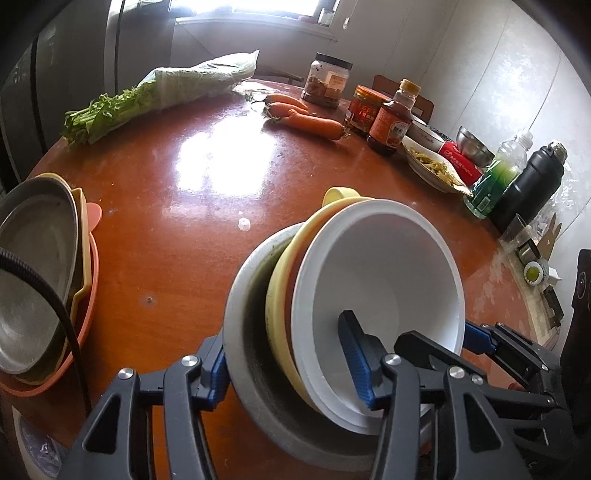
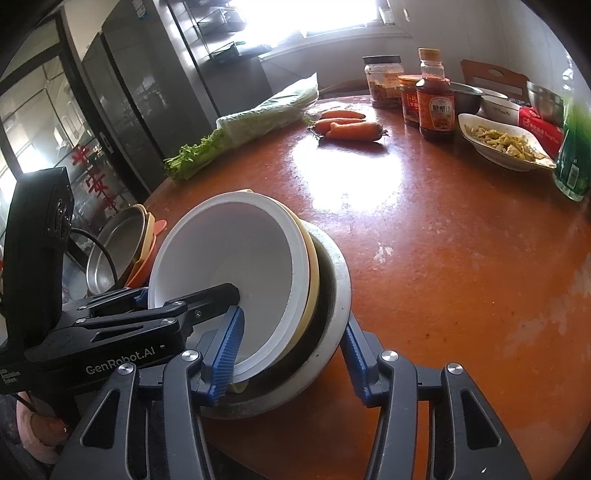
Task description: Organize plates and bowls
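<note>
I am clamping my left gripper (image 1: 291,365) and my right gripper (image 2: 291,356) on opposite sides of the nested bowls (image 1: 376,273), one finger inside the white bowl, one outside the grey one, tilted on the table (image 1: 184,221), well apart from the carrots (image 1: 306,120).

Blown-out window (image 1: 258,11) — tabletop (image 1: 221,166) glare.

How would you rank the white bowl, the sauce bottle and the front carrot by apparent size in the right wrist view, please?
1. White bowl, by far, though it is nearest the camera.
2. Sauce bottle and front carrot: they look alike, so I would not rank them.
</note>
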A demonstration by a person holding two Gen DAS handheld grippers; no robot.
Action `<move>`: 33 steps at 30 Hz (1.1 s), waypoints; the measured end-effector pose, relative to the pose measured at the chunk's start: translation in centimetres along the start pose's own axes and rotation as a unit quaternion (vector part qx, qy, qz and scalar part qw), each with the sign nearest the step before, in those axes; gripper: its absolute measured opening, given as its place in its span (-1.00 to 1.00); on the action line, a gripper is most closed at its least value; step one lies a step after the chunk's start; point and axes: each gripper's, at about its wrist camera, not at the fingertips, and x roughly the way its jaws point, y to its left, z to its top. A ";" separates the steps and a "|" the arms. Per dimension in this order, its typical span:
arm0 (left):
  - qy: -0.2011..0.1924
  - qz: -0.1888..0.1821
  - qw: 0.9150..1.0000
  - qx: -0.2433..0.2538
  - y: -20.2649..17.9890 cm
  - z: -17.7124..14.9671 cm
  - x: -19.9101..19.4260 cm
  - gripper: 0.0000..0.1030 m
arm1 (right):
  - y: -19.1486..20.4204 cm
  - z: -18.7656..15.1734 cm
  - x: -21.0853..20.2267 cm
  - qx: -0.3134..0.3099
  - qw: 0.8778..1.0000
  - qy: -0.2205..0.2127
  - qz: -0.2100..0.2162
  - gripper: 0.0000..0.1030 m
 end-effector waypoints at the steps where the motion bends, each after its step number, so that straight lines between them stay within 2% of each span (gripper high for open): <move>1: 0.000 0.000 1.000 -0.001 0.1 0.1 0.0 0.02 | 0.1 0.1 0.0 -0.001 1.000 0.000 0.000 0.05; 7: -0.018 0.005 1.000 -0.012 1.4 0.7 -1.8 0.02 | 1.2 0.9 -0.1 -0.012 1.000 -0.001 0.007 0.05; 14: -0.055 0.022 0.998 -0.020 4.2 1.8 -5.9 0.02 | 5.1 3.2 -0.3 -0.042 0.999 -0.017 0.028 0.05; 27: -0.096 0.060 0.992 -0.059 13.0 3.7 -11.8 0.02 | 14.6 7.6 2.5 -0.095 0.993 -0.017 0.074 0.05; 33: -0.097 0.062 0.989 -0.088 16.7 3.6 -12.0 0.02 | 18.4 9.4 4.8 -0.125 0.988 -0.011 0.086 0.05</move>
